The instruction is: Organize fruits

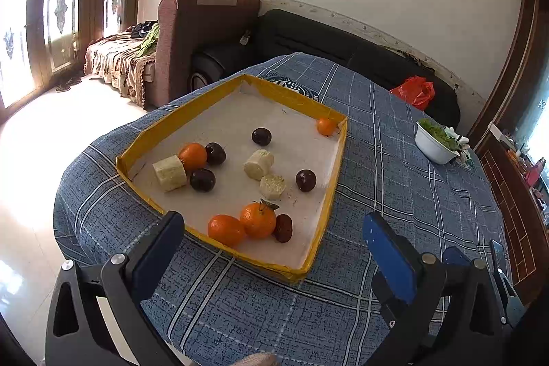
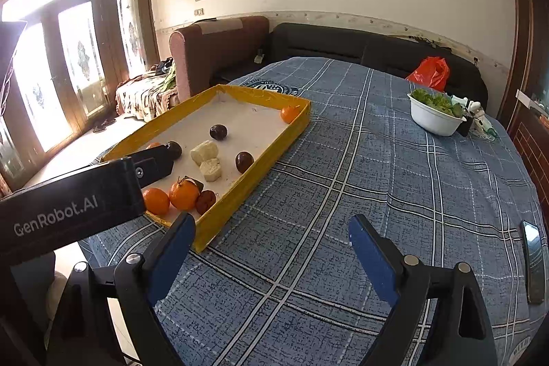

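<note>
A yellow-rimmed tray (image 1: 334,191) (image 2: 271,156) lies on the blue checked tablecloth and holds loose fruit. Two oranges (image 1: 258,219) (image 2: 184,194) and a red date (image 1: 284,227) (image 2: 206,201) sit at its near edge, another orange (image 1: 193,155) at the left, a small one (image 1: 326,126) (image 2: 290,113) in the far corner. Several dark plums (image 1: 305,180) (image 2: 244,161) and three pale banana chunks (image 1: 259,164) (image 2: 204,152) are scattered between. My left gripper (image 1: 272,246) hovers open just short of the near edge, empty. My right gripper (image 2: 271,246) is open over bare cloth right of the tray.
A white bowl of greens (image 1: 435,143) (image 2: 434,115) stands at the table's far right, a red plastic bag (image 2: 430,72) behind it. A phone (image 2: 533,259) lies near the right edge. Sofas line the wall beyond. The left gripper's body (image 2: 68,204) crosses the right wrist view.
</note>
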Demonstrator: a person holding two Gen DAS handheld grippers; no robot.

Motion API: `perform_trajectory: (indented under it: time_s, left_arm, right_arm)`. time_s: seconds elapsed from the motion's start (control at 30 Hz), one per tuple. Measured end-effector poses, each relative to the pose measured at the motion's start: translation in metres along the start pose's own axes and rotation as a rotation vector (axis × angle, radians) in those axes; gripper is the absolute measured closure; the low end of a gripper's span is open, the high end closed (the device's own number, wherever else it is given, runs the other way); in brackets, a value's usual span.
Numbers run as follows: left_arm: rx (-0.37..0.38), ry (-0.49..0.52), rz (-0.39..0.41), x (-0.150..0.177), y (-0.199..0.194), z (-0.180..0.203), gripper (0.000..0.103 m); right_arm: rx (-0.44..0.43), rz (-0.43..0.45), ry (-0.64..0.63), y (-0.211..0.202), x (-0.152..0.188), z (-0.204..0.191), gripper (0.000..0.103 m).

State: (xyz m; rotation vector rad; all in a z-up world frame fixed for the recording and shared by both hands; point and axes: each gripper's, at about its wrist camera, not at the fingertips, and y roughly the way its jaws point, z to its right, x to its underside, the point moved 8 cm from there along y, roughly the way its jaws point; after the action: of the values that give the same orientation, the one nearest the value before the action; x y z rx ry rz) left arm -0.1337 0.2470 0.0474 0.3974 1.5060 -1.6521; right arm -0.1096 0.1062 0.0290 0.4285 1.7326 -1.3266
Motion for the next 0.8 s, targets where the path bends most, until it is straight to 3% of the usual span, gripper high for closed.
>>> perform_trajectory:
  time_s: [0.8]
  left_arm:
    - [0.034,-0.104,-0.065,0.0,0.022,-0.035,0.0]
  right_arm:
    - [0.013,-0.065,-0.069,0.028,-0.002,-0.032,0.009]
